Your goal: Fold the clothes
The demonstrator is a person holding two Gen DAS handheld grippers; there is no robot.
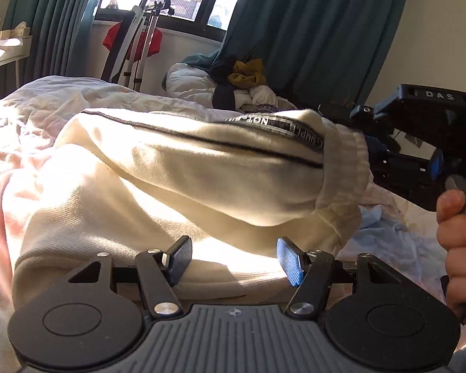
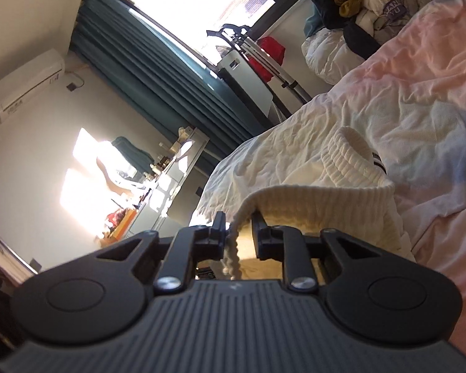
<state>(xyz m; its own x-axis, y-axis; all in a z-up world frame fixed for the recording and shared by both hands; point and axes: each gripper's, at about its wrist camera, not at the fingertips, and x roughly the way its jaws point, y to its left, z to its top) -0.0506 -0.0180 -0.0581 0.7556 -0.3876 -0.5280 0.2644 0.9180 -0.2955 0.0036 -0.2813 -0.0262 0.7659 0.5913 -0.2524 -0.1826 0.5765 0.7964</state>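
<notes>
Cream knit garment (image 1: 177, 168), soft and matt, ribbed at the cuff (image 1: 344, 168), with a black woven stripe. Crumpled cotton-like bed sheet (image 2: 404, 93), matt. Matt black plastic on the left gripper (image 1: 234, 259), blue textured pads (image 1: 290, 261), shiny metal screws. Same matt plastic on the right gripper (image 2: 238, 233). Heavy teal cloth curtains (image 1: 310, 31).

Clothes pile (image 1: 248, 84) beyond bare bedsheet (image 1: 31, 108)
</notes>
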